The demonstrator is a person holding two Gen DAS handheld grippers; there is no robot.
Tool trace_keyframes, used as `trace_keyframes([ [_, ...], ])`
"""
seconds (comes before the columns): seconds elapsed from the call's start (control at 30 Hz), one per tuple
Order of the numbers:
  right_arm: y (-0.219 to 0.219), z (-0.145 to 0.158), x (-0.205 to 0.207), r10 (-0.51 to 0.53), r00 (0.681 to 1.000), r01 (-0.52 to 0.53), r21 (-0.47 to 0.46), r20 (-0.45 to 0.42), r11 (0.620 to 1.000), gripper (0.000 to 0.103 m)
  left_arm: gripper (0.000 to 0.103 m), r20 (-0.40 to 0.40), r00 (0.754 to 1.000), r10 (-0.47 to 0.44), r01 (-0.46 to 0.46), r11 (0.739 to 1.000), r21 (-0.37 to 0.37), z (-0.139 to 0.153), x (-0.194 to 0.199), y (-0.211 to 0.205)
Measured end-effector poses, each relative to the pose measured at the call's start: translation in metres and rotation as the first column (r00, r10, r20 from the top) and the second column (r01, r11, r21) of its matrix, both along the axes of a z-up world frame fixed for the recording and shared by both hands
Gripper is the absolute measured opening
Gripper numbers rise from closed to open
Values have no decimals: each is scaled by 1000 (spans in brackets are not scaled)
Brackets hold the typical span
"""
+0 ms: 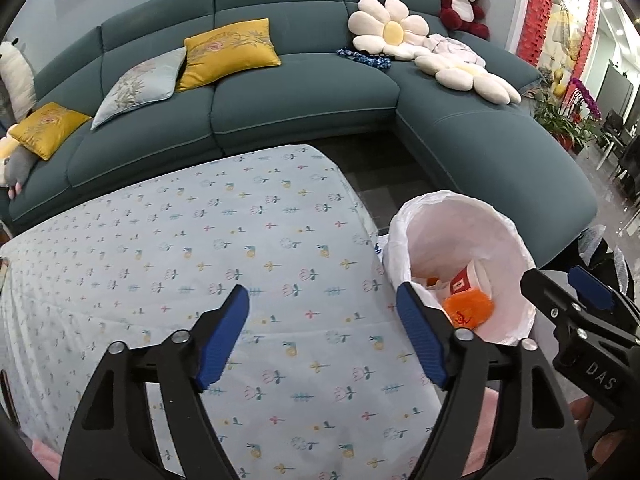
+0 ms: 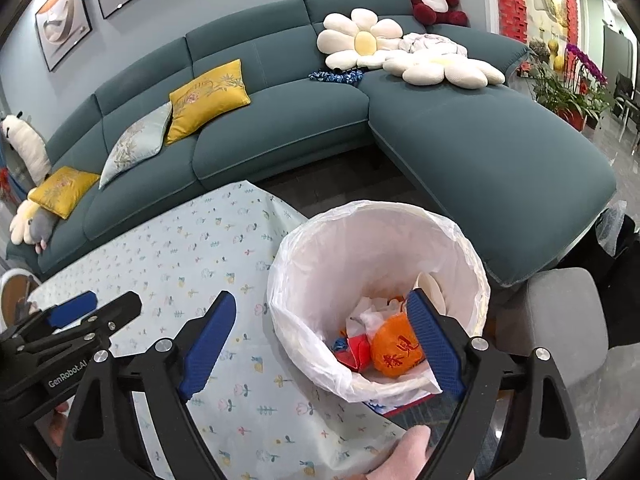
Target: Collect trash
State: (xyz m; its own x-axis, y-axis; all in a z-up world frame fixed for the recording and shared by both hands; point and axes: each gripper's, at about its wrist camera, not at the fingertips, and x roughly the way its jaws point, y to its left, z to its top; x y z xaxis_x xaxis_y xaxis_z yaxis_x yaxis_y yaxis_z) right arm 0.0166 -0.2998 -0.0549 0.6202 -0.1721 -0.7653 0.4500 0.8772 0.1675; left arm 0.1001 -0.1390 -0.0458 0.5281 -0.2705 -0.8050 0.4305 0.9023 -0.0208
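Note:
A bin lined with a white bag stands at the right edge of the table with the floral cloth. Inside lie an orange ball with red characters, a red wrapper, crumpled white paper and a white cup. My left gripper is open over the cloth, nothing between its blue pads. My right gripper is open above the bin's near-left rim, also with nothing between its pads.
A teal corner sofa with yellow and flower cushions and a red plush bear wraps behind the table and bin. A grey stool stands right of the bin. Potted plants are far right. A hand shows at the bottom.

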Motion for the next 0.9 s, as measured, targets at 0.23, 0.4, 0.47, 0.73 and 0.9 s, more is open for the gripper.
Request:
trace_keyframes([
  [0.23, 12, -3, -7, 14, 1000, -15, -76, -16, 997, 96, 84, 25, 1000, 10, -10, 1000, 20, 1, -8, 5],
  [0.4, 17, -4, -15, 12, 1000, -13, -121, -2, 993, 96, 87, 27, 999, 19, -20, 999, 29, -2, -11, 7],
  [0.47, 18, -5, -17, 18, 1000, -19, -127, -4, 992, 96, 89, 25, 999, 26, -26, 999, 32, -4, -12, 7],
  [0.73, 22, -15, -23, 26, 999, -30, -130, -29, 991, 96, 90, 38, 999, 23, -24, 999, 45, -8, -22, 4],
  [0.9, 25, -21, -28, 31, 999, -37, -136, -44, 990, 96, 92, 43, 999, 28, -30, 998, 49, -11, -25, 2],
])
